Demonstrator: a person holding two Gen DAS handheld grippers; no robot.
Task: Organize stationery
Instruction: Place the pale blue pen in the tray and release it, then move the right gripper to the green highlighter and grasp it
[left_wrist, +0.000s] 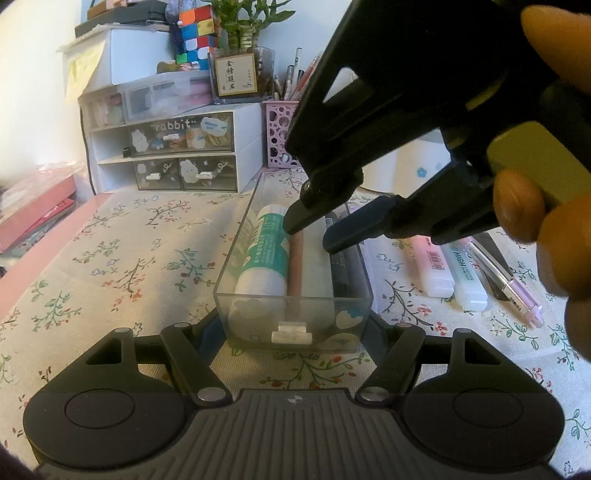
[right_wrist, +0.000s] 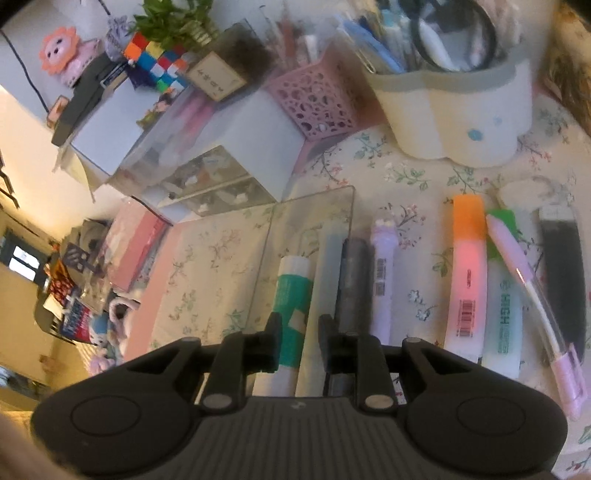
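The clear drawer (left_wrist: 295, 295) is clamped at its near end by the left gripper (left_wrist: 293, 332), a glue stick (left_wrist: 264, 258) is seen inside it, and the right gripper (left_wrist: 314, 230) is held slightly spread and empty above it, with highlighters (left_wrist: 432, 266) beside the drawer.

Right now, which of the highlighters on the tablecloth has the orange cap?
The pink-bodied highlighter, lying left of the pale green highlighter. It alone has an orange cap; its neighbour's cap is green.
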